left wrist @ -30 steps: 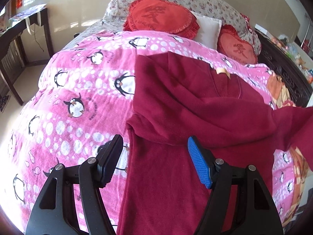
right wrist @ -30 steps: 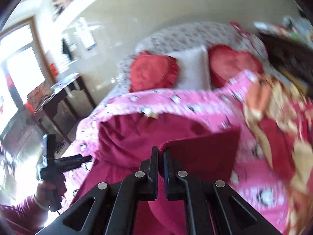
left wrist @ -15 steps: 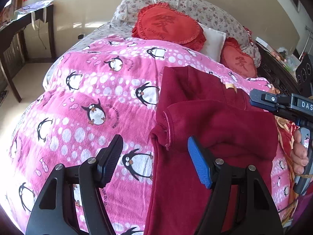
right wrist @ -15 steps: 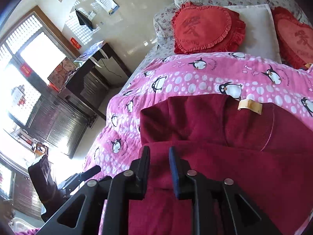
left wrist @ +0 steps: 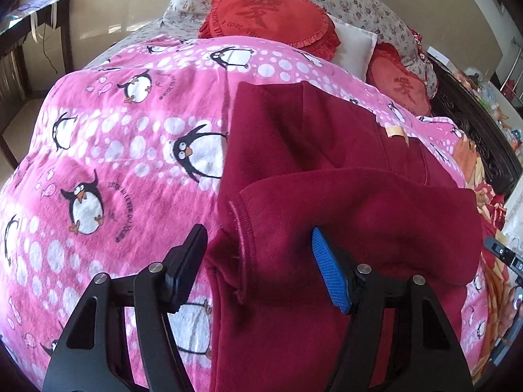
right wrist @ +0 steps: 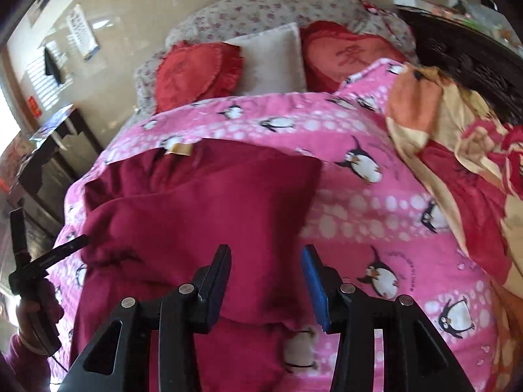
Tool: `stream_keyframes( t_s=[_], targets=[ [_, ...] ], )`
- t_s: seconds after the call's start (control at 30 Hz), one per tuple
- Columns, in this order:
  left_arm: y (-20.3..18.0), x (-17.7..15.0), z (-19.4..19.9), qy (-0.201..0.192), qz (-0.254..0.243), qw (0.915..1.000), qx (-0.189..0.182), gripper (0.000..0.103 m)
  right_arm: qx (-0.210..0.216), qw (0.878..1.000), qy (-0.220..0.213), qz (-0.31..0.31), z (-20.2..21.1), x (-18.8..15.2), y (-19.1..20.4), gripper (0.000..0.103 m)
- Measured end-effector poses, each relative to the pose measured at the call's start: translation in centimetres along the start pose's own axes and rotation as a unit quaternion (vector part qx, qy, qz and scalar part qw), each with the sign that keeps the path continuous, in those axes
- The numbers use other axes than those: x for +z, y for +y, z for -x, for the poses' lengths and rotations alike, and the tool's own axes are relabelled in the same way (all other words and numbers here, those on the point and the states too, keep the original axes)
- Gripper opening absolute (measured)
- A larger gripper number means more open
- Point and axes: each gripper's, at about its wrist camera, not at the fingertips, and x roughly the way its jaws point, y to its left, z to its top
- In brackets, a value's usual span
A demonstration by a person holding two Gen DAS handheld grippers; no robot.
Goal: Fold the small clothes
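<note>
A dark red fleece garment (left wrist: 327,170) lies on the pink penguin blanket (left wrist: 114,137), with one part folded over the rest and a tan label (left wrist: 396,131) near its far edge. My left gripper (left wrist: 258,261) is open and empty, hovering over the garment's left hem. In the right wrist view the garment (right wrist: 202,202) lies the same way, folded flap on top. My right gripper (right wrist: 266,281) is open and empty, just above the near right part of the flap. The left gripper also shows at the left edge of the right wrist view (right wrist: 49,258).
Red heart cushions (left wrist: 271,16) and a white pillow (left wrist: 354,44) lie at the bed's head. An orange and red patterned quilt (right wrist: 457,150) is bunched on the right. A dark wooden table (left wrist: 29,23) stands left of the bed, dark carved furniture (right wrist: 464,49) on the right.
My right gripper carried a part of the garment over the rest, then opened and let it go. It has pulled back. My left gripper stayed open and shifted left, then closer.
</note>
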Motion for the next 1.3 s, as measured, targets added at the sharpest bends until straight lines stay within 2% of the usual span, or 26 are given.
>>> stream_keyframes(
  t_s=[0.07, 0.13, 0.17, 0.2, 0.23, 0.33, 0.4, 0.43, 0.5, 0.6, 0.67, 0.7, 0.8, 0.9, 1.03, 1.1, 1.2, 1.3],
  targets=[
    [-0.8, 0.5, -0.5, 0.005, -0.015, 0.9999, 0.002, 0.054, 0.022, 0.999, 0.014, -0.02, -1.4, 0.6, -0.6, 0.043],
    [-1.7, 1.1, -0.7, 0.001, -0.033, 0.9994, 0.014, 0.054, 0.07, 0.997, 0.031, -0.021, -3.3, 1.2, -0.1, 0.043],
    [-2.0, 1.4, -0.7, -0.002, -0.04, 0.999, 0.019, 0.047, 0.064, 0.997, 0.03, -0.014, -3.9, 1.5, 0.4, 0.043],
    [-2.3, 1.7, -0.8, -0.003, -0.047, 0.9986, 0.024, 0.042, 0.036, 0.999, 0.028, 0.001, -4.5, 1.9, 0.8, 0.031],
    [-2.4, 2.1, -0.9, -0.001, -0.05, 0.9984, 0.027, 0.042, 0.021, 0.999, 0.023, 0.014, -4.5, 2.1, 1.2, 0.016],
    [-2.2, 3.2, -0.6, -0.011, -0.048, 0.9984, 0.029, 0.042, 0.001, 1.0, -0.009, 0.027, -3.4, 2.8, 1.1, 0.011],
    [-1.9, 3.6, -1.2, -0.006, -0.05, 0.9972, 0.055, 0.042, -0.045, 0.998, -0.015, 0.042, -3.7, 2.7, 0.8, 0.01],
    [-1.5, 3.6, -1.7, 0.006, -0.044, 0.9969, 0.065, 0.042, -0.053, 0.998, -0.006, 0.038, -4.3, 2.6, 0.4, 0.01],
    [-0.8, 3.5, -1.6, 0.016, -0.023, 0.9982, 0.053, 0.042, -0.043, 0.999, -0.002, 0.015, -4.2, 2.2, -0.7, 0.012],
    [-0.4, 3.0, 0.1, -0.004, -0.017, 0.9983, 0.055, 0.042, -0.059, 0.998, -0.026, 0.014, -1.8, 2.1, -0.7, 0.021],
    [-0.8, 2.6, 1.2, -0.02, -0.026, 0.9979, 0.056, 0.042, -0.047, 0.998, -0.047, 0.024, 0.2, 1.9, 0.4, 0.022],
    [-1.1, 2.5, 1.7, -0.028, -0.03, 0.9977, 0.054, 0.042, -0.026, 0.998, -0.05, 0.033, 1.0, 1.6, 1.1, 0.022],
    [-2.1, 1.9, 2.1, -0.035, -0.047, 0.9968, 0.053, 0.042, 0.001, 0.997, -0.046, 0.058, 1.8, 0.7, 3.3, 0.022],
    [-2.8, 1.3, 1.2, -0.026, -0.059, 0.9959, 0.064, 0.042, -0.002, 0.997, -0.033, 0.073, 1.0, -0.2, 4.4, 0.022],
    [-3.3, 0.6, -1.5, -0.003, -0.068, 0.9942, 0.083, 0.042, -0.043, 0.996, -0.004, 0.076, -1.7, -1.0, 3.5, 0.022],
    [-3.2, 0.4, -2.7, 0.003, -0.067, 0.9939, 0.087, 0.047, -0.071, 0.994, 0.009, 0.08, -3.6, -1.1, 2.4, 0.022],
    [-3.0, 0.6, -3.6, 0.003, -0.059, 0.9938, 0.094, 0.054, -0.05, 0.997, 0.005, 0.053, -4.5, -0.8, 1.0, 0.022],
    [-3.1, 0.7, -3.7, 0.004, -0.056, 0.9938, 0.096, 0.054, -0.045, 0.998, 0.008, 0.042, -3.4, -0.5, 0.9, 0.022]
  ],
)
